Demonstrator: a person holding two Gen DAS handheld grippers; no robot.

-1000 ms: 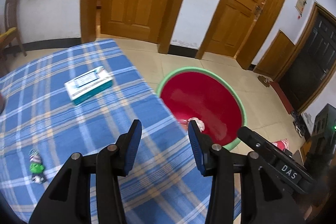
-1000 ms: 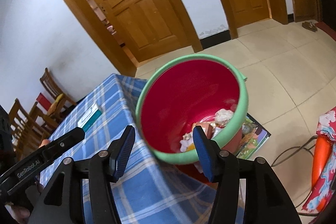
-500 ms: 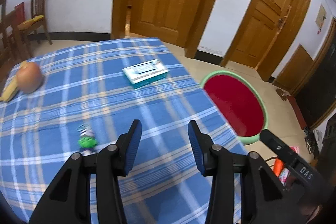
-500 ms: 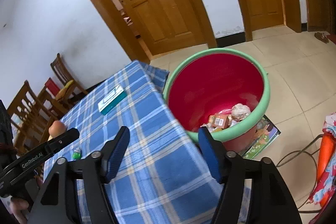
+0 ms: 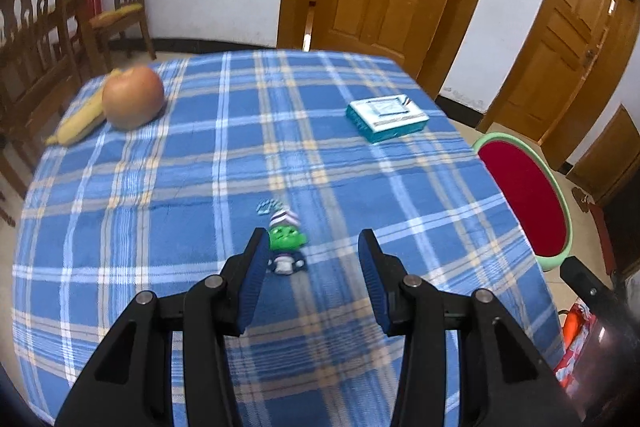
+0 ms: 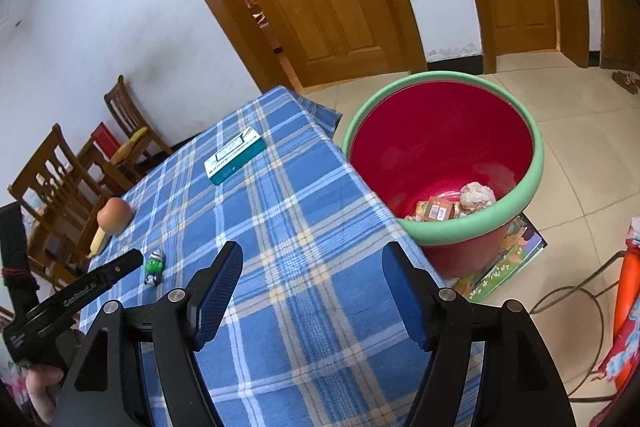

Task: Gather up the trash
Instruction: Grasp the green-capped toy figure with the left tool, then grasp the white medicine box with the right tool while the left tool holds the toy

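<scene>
Swinging away from the red bin (image 6: 442, 163), the left gripper (image 5: 310, 279) now looks across the whole table (image 5: 160, 227), where a second ago its view was filled by the bin's mouth. A small green toy figure (image 5: 285, 245) that sat far off to the side then now lies just beyond its fingertips, close to the left one. To my eye that marks one drop finished and the next pickup being lined up. Its jaws stand part open, unchanged, with nothing between them. The right gripper (image 6: 312, 291) has drawn back from the bin to over the table edge, and its jaws have spread wider and hold nothing.

The table wears a soft woven cloth in blue plaid. The bin is smooth plastic, round, with a pale green rim, standing on the floor against the table's side; crumpled paper and wrappers lie in its bottom. A flat teal box (image 5: 386, 117) is crisp-edged card. An apple (image 5: 133, 101) is round and glossy, touching a curved banana (image 5: 78, 127). The toy is small, hard and lumpy.
</scene>
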